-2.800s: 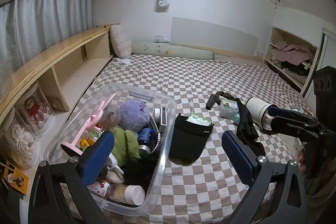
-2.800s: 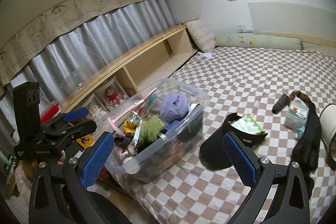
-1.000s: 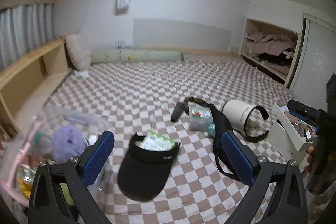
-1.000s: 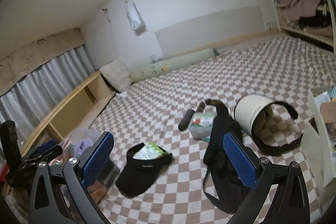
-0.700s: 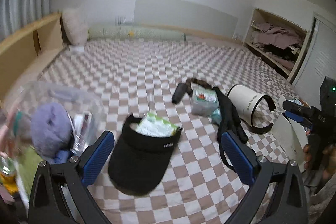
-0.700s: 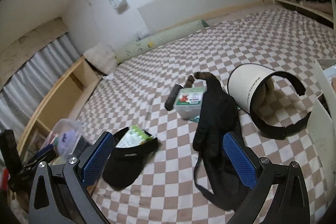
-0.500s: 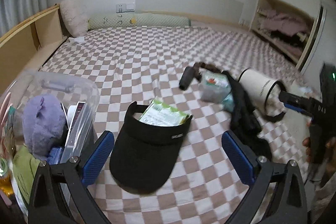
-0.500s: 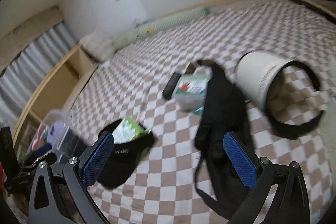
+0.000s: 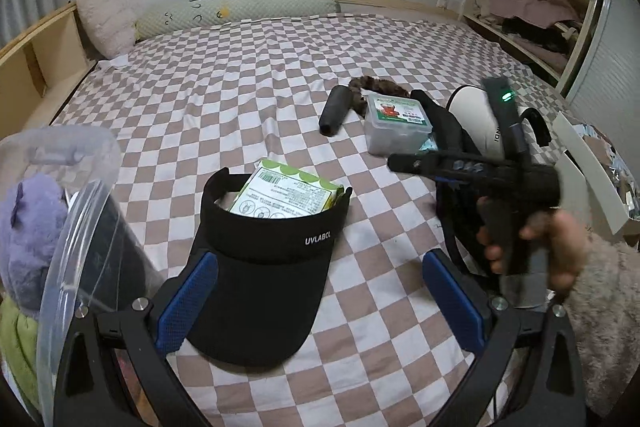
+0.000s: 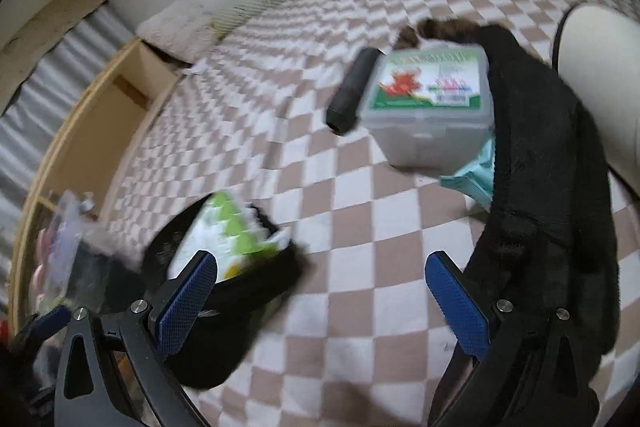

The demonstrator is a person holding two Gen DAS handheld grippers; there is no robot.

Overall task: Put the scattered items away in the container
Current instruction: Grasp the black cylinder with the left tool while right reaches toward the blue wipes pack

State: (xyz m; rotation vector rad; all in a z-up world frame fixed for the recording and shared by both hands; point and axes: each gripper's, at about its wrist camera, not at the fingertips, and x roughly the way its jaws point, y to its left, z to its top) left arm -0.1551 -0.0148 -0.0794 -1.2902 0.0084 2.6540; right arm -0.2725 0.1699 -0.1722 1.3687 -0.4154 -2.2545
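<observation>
Item: black visor (image 9: 256, 267) at lower centre, green packet (image 9: 288, 193) resting on it.
Both my jaws open, empty; risk: lifting it could spill that packet short of the clear bin (image 9: 76, 227).

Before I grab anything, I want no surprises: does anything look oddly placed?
Yes: a green packet sits tucked inside the upturned black visor, so lifting the visor may tip it out.

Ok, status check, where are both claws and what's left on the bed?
Left claw open over black visor. Right claw open, empty. Green packet, clear box, black cylinder not yet in bin. Nothing in the way.
</observation>
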